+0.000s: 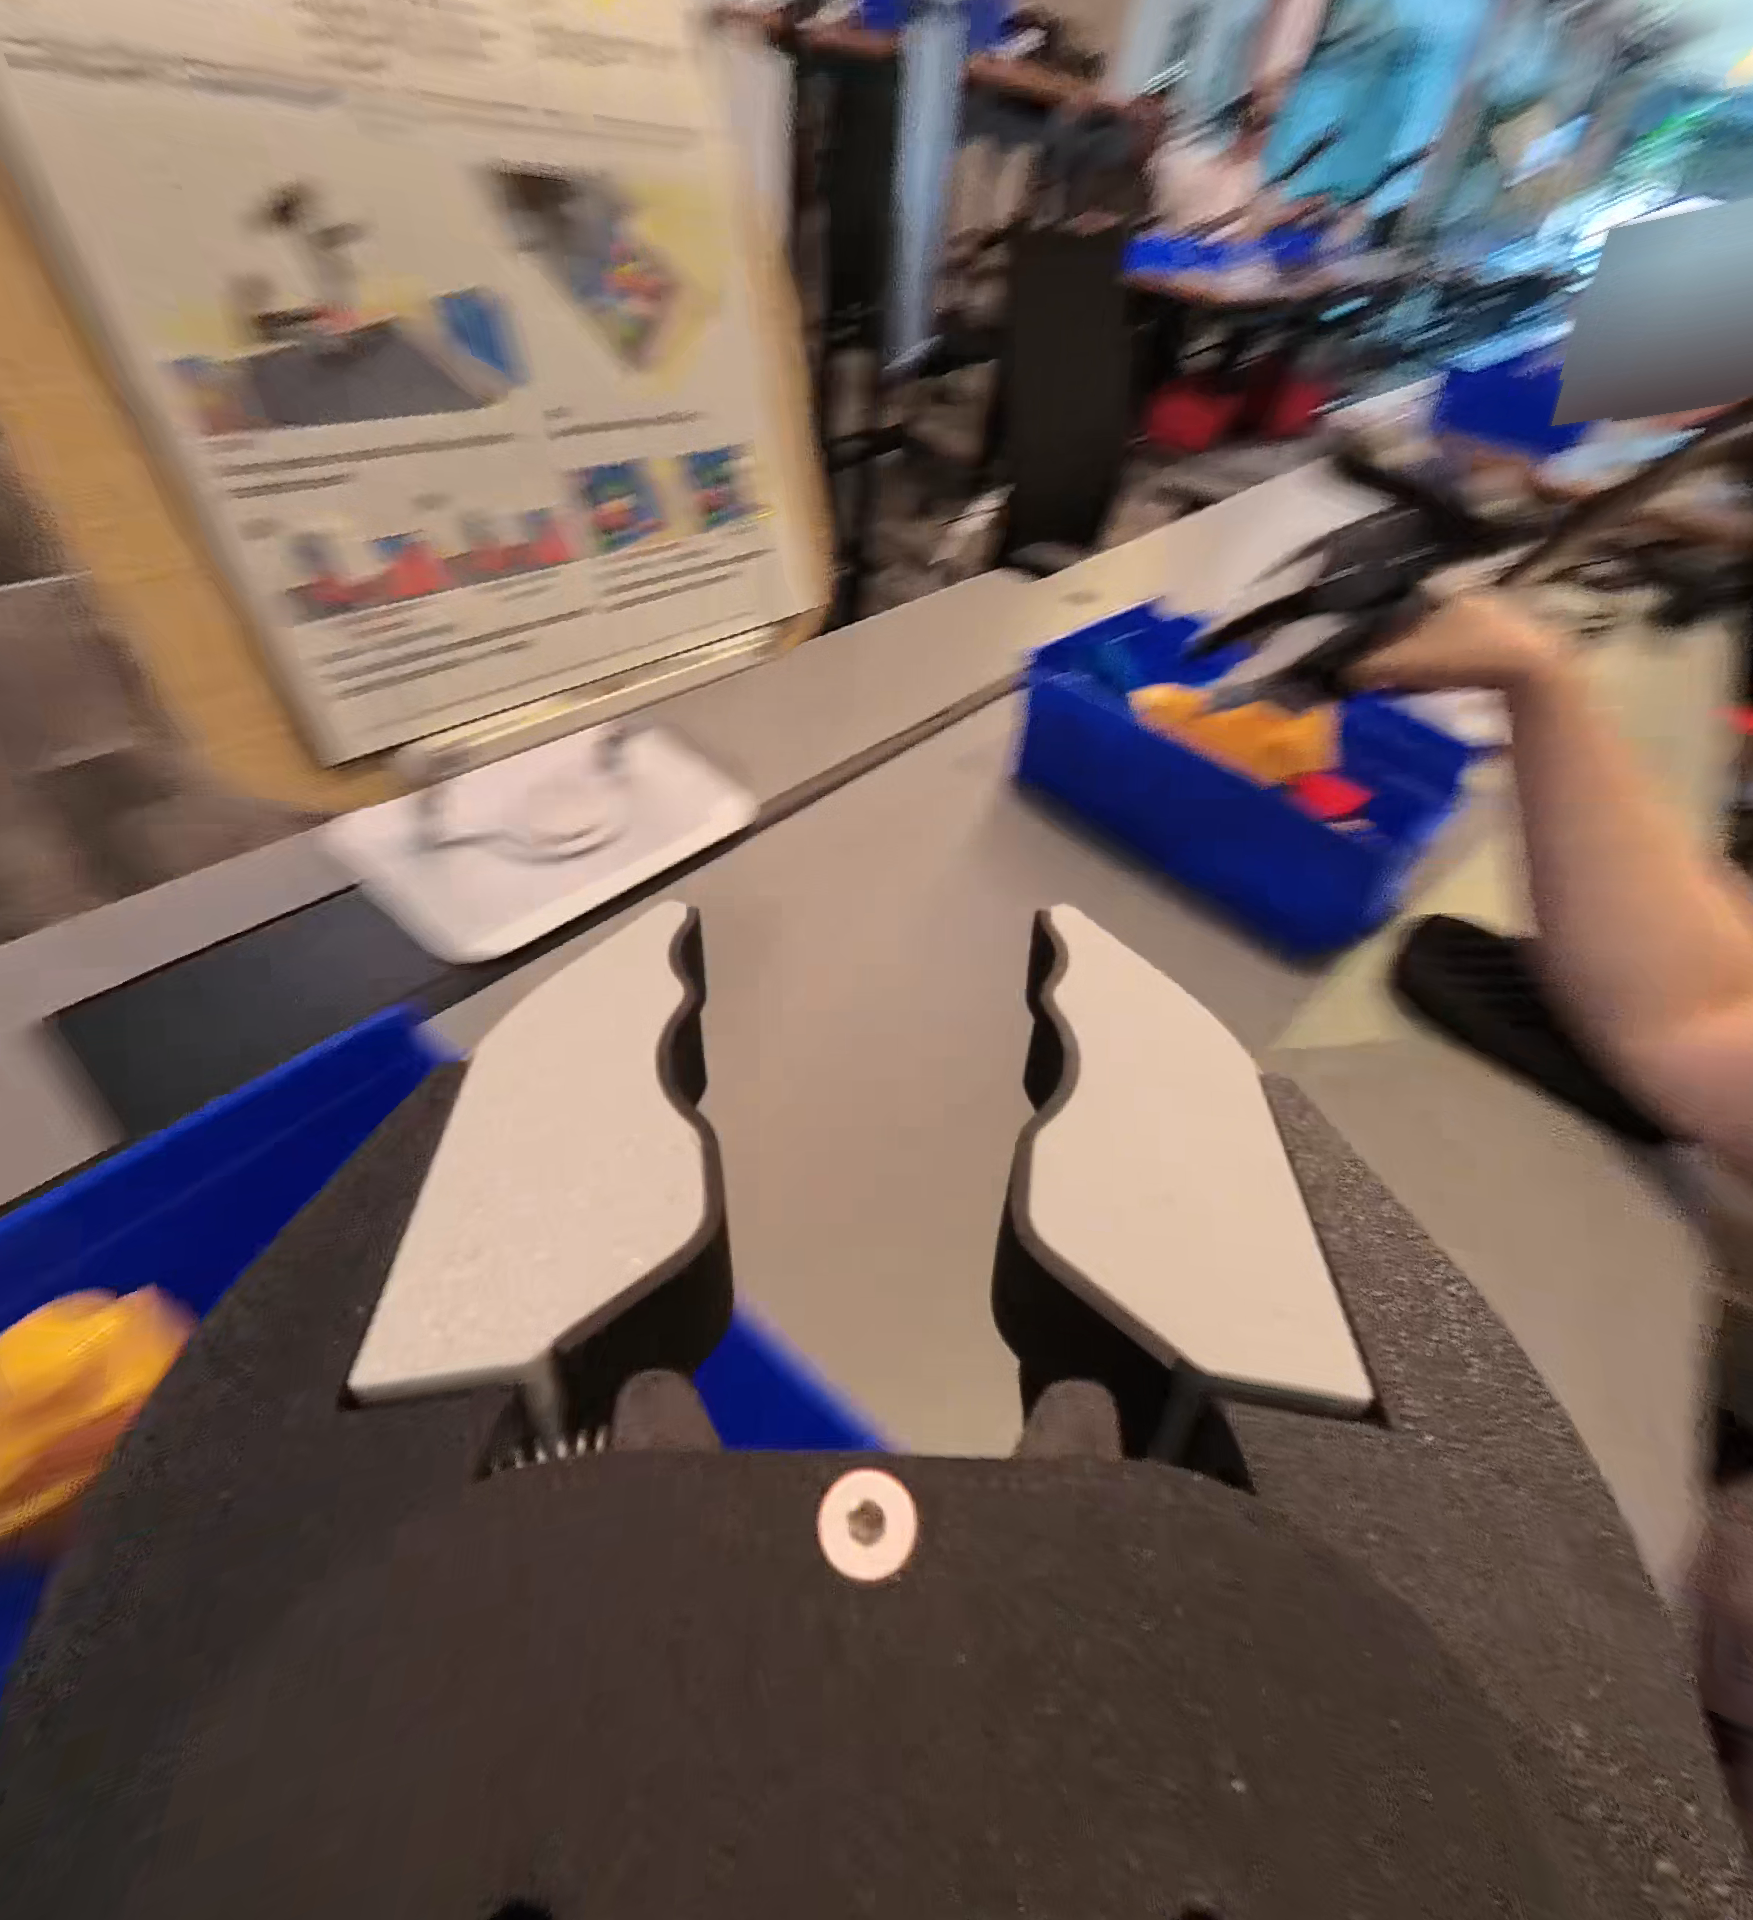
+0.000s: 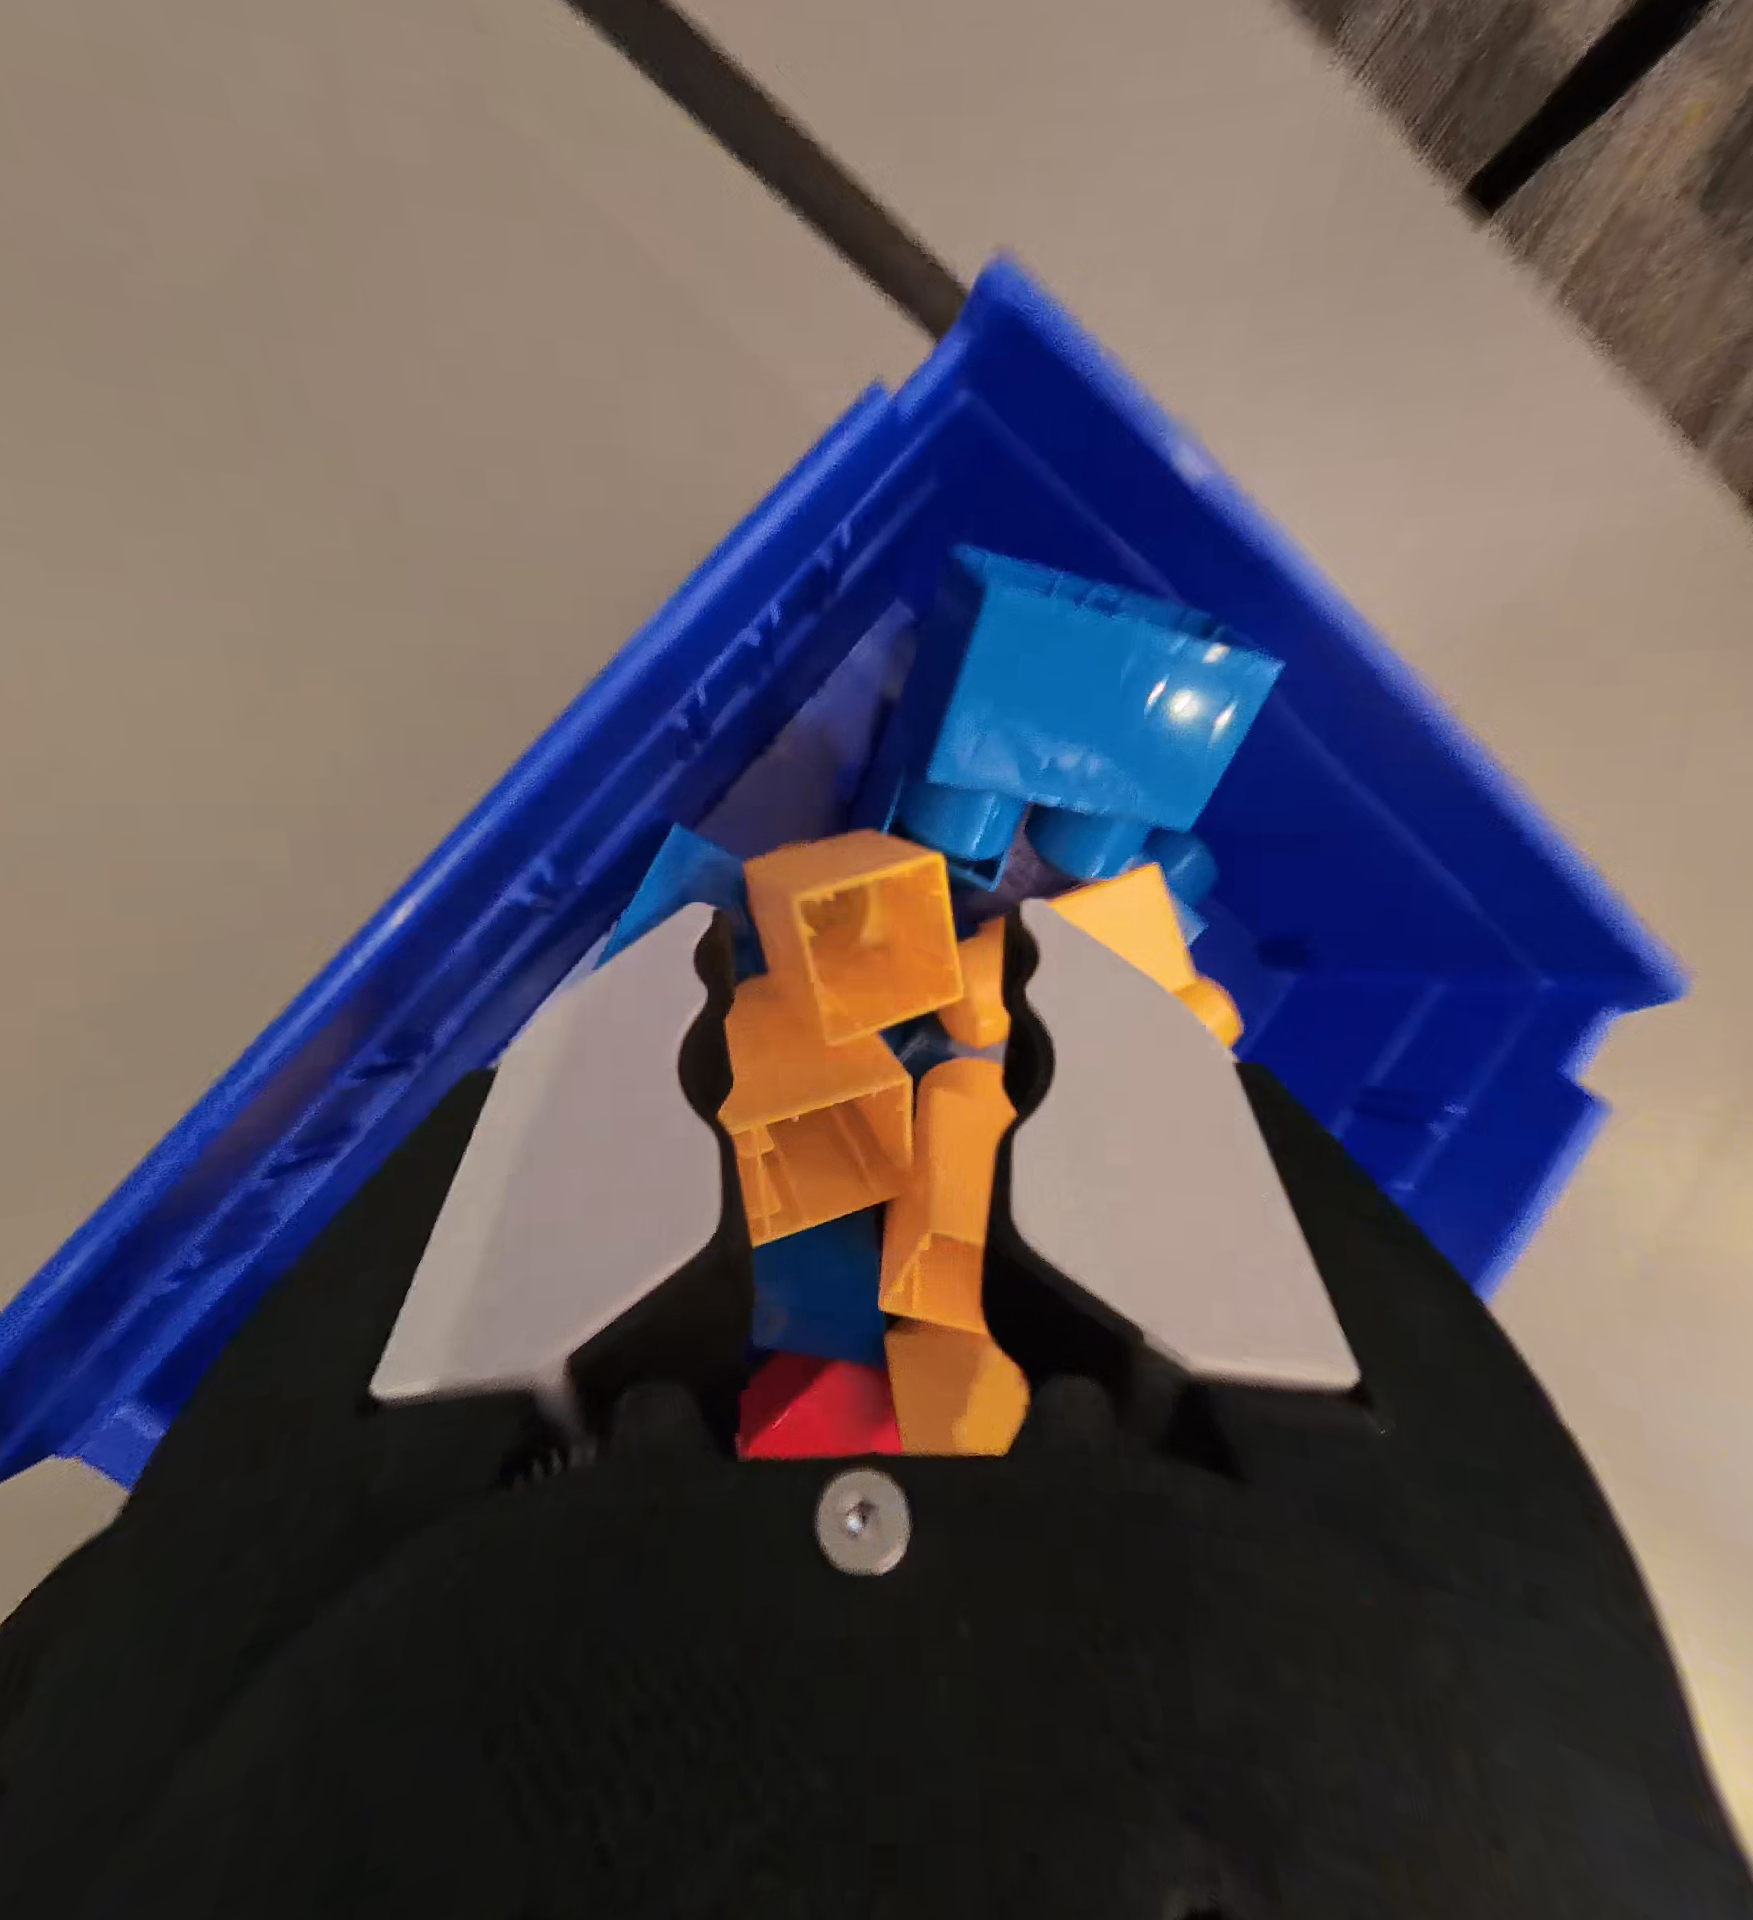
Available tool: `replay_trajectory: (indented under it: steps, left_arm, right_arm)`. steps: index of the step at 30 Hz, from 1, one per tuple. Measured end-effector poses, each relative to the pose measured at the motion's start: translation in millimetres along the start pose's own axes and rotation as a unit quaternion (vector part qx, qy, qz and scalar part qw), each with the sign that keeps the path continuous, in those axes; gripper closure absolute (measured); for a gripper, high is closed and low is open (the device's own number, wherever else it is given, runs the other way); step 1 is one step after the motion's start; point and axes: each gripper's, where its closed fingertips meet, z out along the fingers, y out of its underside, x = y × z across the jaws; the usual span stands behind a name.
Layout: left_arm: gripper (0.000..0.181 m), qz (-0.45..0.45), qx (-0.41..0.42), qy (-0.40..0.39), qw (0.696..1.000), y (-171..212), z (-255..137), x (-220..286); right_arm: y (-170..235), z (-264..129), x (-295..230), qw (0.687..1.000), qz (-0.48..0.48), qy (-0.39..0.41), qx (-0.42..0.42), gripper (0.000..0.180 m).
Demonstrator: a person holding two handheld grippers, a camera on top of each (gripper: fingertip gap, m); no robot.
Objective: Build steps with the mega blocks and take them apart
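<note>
My left gripper (image 1: 867,925) is open and empty, above the grey table (image 1: 851,1091). A blue bin (image 1: 176,1195) sits under its left side with an orange mega block (image 1: 51,1413) in it. My right gripper (image 2: 867,925) is open and points down into a second blue bin (image 2: 1423,935). That bin holds several orange blocks (image 2: 820,1132), light blue blocks (image 2: 1090,707) and a red block (image 2: 820,1413). Orange blocks lie between the open jaws; I cannot tell whether they touch the fingers. In the left wrist view the right gripper (image 1: 1287,623) hovers over this bin (image 1: 1194,821).
A poster board (image 1: 384,364) stands at the back left on a white base (image 1: 560,831). A dark mat (image 1: 228,1029) lies by the near bin. A person's forearm (image 1: 1661,935) reaches in from the right. Cluttered tables and stands fill the background. The gap from one gripper's tips to the other's is roughly 50 centimetres.
</note>
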Motion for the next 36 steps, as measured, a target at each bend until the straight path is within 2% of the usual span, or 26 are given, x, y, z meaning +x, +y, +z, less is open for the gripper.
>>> replay_trajectory:
  steps: [3,5,8,10,14,19,22,27,30,33,36]
  left_arm:
    - [0.119,-0.008,-0.051,-0.136,0.989,27,-17,-70]
    - [0.12,-0.033,-0.062,-0.182,0.981,47,-18,-108]
    - [0.123,-0.067,-0.099,-0.238,0.964,88,-6,-160]
    - [0.127,-0.051,-0.118,-0.283,0.95,110,0,-187]
    - [0.129,-0.016,-0.183,-0.339,0.923,144,4,-215]
    - [0.127,0.013,-0.255,-0.389,0.885,168,3,-236]
    - [0.14,0.032,-0.268,-0.388,0.881,172,9,-239]
    - [0.142,0.017,-0.263,-0.358,0.896,164,8,-229]
    - [0.142,0.005,-0.204,-0.329,0.922,125,0,-205]
    - [0.142,0.006,-0.102,-0.261,0.96,61,1,-149]
    - [0.142,-0.022,0.013,-0.096,0.995,6,22,-54]
  right_arm:
    - [-27,-24,0,0.997,-0.001,0.018,0.072,0.127]
    - [-37,-35,-4,0.995,-0.003,0.017,0.102,0.128]
    - [-39,-39,-5,0.994,-0.013,0.029,0.102,0.128]
    - [-37,-37,-6,0.995,-0.023,0.036,0.089,0.128]
    - [-37,-30,-11,0.996,-0.04,0.037,0.072,0.128]
    - [-39,-23,-19,0.996,-0.063,0.034,0.059,0.128]
    - [-40,-18,-24,0.996,-0.073,0.031,0.05,0.128]
    - [-44,-13,-33,0.994,-0.094,0.034,0.038,0.128]
    - [-62,-16,-51,0.99,-0.121,0.04,0.061,0.128]
    - [-108,-28,-89,0.971,-0.177,0.061,0.146,0.128]
    - [-160,-49,-169,0.92,-0.255,0.048,0.293,0.122]
